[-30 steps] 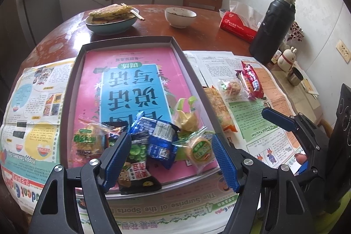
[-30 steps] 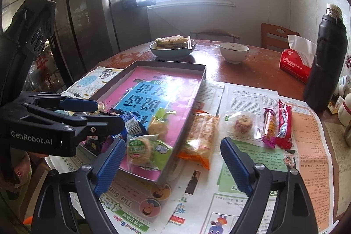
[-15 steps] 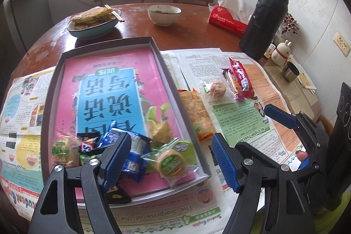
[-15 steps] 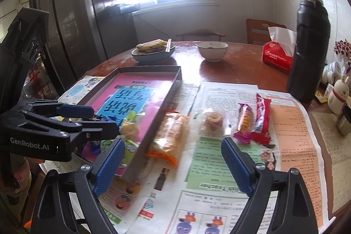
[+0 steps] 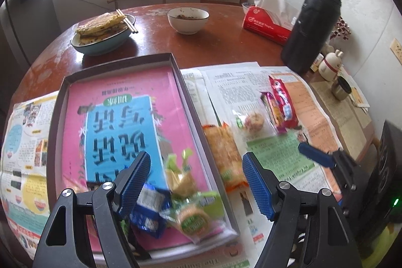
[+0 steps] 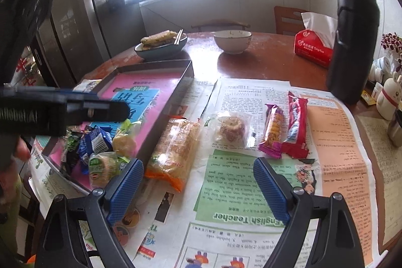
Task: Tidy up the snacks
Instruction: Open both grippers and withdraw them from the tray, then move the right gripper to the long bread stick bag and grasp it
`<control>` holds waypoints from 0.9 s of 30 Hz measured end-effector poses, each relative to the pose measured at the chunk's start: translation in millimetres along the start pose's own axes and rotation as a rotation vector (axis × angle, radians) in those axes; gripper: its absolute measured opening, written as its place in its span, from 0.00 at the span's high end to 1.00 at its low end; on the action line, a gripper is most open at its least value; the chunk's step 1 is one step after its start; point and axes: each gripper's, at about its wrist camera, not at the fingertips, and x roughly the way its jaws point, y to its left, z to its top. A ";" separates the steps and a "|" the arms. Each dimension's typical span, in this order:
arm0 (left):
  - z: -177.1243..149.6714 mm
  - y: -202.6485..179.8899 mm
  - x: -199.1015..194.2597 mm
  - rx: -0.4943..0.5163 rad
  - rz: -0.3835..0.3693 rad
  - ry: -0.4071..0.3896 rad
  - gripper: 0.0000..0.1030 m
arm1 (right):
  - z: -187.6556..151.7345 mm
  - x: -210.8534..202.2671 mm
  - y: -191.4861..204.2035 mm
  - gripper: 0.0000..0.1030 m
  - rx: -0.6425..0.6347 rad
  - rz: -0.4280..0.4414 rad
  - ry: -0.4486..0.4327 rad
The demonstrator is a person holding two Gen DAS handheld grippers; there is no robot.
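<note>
Both jaws stood wide apart and held nothing. On the left gripper (image 5: 196, 175) the jaws hung over the near end of the dark tray (image 5: 118, 61), above a heap of small snacks: a blue packet (image 5: 148, 210), a round cookie in a green wrapper (image 5: 193, 217) and a yellow candy (image 5: 179, 178). On the right gripper (image 6: 198, 182) the jaws hung over newspaper (image 6: 334, 147) on the worktop (image 6: 266, 62). A long orange packet (image 6: 176, 150) lay just beside the tray's wall. Further right lay a round cake in clear wrap (image 6: 230, 129), a pink bar (image 6: 272, 133) and a red bar (image 6: 295, 127), touching each other.
</note>
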 end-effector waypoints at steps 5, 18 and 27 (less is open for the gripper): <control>18.4 2.4 11.5 0.000 -0.011 0.023 0.25 | 4.9 20.6 7.2 0.13 -0.020 -0.006 0.048; 51.0 4.5 45.9 -0.003 -0.055 0.095 0.25 | 13.6 54.1 14.1 0.13 -0.037 -0.030 0.120; 73.9 -19.9 78.7 0.035 -0.126 0.160 0.25 | 2.9 59.0 2.7 0.29 -0.036 -0.033 0.150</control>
